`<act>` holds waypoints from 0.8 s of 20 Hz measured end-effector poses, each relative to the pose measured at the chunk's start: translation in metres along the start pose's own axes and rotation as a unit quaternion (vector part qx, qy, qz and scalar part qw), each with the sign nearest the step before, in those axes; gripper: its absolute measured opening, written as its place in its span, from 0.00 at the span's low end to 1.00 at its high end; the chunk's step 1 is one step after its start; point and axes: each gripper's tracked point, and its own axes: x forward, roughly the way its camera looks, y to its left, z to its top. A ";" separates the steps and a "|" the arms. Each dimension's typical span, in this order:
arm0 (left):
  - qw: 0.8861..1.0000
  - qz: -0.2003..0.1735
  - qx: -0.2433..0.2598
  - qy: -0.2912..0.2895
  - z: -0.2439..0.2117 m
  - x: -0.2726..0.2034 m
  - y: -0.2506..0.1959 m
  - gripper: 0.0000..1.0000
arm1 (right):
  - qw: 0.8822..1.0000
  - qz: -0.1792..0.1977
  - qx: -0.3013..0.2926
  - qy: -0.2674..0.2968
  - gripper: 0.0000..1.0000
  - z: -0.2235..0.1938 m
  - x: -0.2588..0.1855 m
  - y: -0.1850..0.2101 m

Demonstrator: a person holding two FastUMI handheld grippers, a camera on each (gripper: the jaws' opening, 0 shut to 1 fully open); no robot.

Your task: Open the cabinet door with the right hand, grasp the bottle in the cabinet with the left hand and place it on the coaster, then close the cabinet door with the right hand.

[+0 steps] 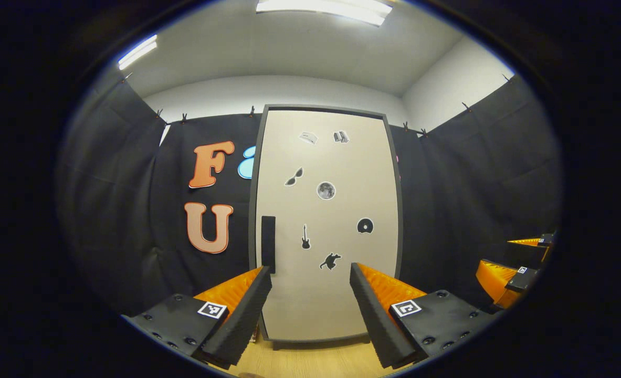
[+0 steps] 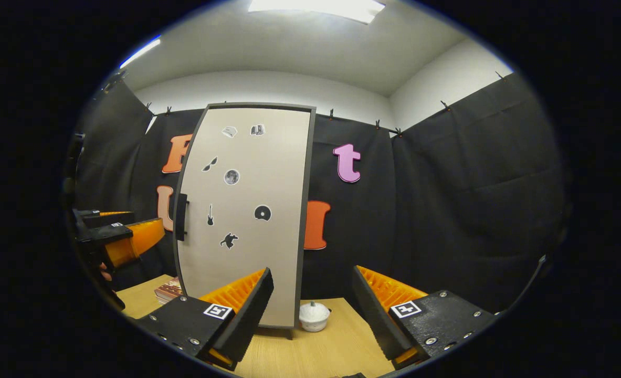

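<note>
A tall beige cabinet door (image 1: pixel 326 220) with a dark frame and small stickers stands shut straight ahead in the left gripper view. Its black handle (image 1: pixel 268 244) sits on the door's left edge. My left gripper (image 1: pixel 310 304) is open and empty, a short way in front of the door's lower part. In the right gripper view the same cabinet door (image 2: pixel 244 210) stands to the left of centre, handle (image 2: pixel 181 217) on its left side. My right gripper (image 2: pixel 313 307) is open and empty, off to the cabinet's right. The bottle is hidden behind the door.
The cabinet stands on a light wooden table (image 2: pixel 310 352). A small white lidded pot (image 2: pixel 314 315) sits by the cabinet's right foot. A flat book-like item (image 2: pixel 168 290) lies at the left. The left gripper (image 2: pixel 118 239) shows at the left edge of the right gripper view.
</note>
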 end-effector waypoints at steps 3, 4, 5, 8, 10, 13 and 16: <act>1.000 0.004 -0.001 0.004 -0.003 -0.001 0.003 0.98 | 1.000 0.001 0.000 0.004 0.94 -0.002 0.001 0.001; 1.000 0.004 0.000 0.005 -0.003 -0.002 0.004 0.98 | 1.000 0.002 0.001 0.005 0.94 -0.003 0.002 0.002; 1.000 0.005 0.000 0.005 -0.003 -0.001 0.006 0.98 | 1.000 0.002 0.002 0.006 0.94 -0.003 0.003 0.002; 1.000 0.008 0.004 0.005 -0.003 -0.001 0.010 0.98 | 1.000 0.002 0.000 0.007 0.94 -0.004 0.006 0.006; 1.000 0.010 0.005 0.006 -0.005 -0.001 0.014 0.98 | 1.000 0.003 -0.001 0.006 0.94 -0.003 0.009 0.009; 1.000 0.013 0.002 0.010 -0.007 -0.001 0.020 0.98 | 1.000 0.008 -0.001 0.006 0.94 -0.002 0.011 0.016; 1.000 0.015 0.003 0.013 -0.010 0.000 0.027 0.98 | 1.000 0.016 0.002 0.011 0.94 -0.005 0.018 0.027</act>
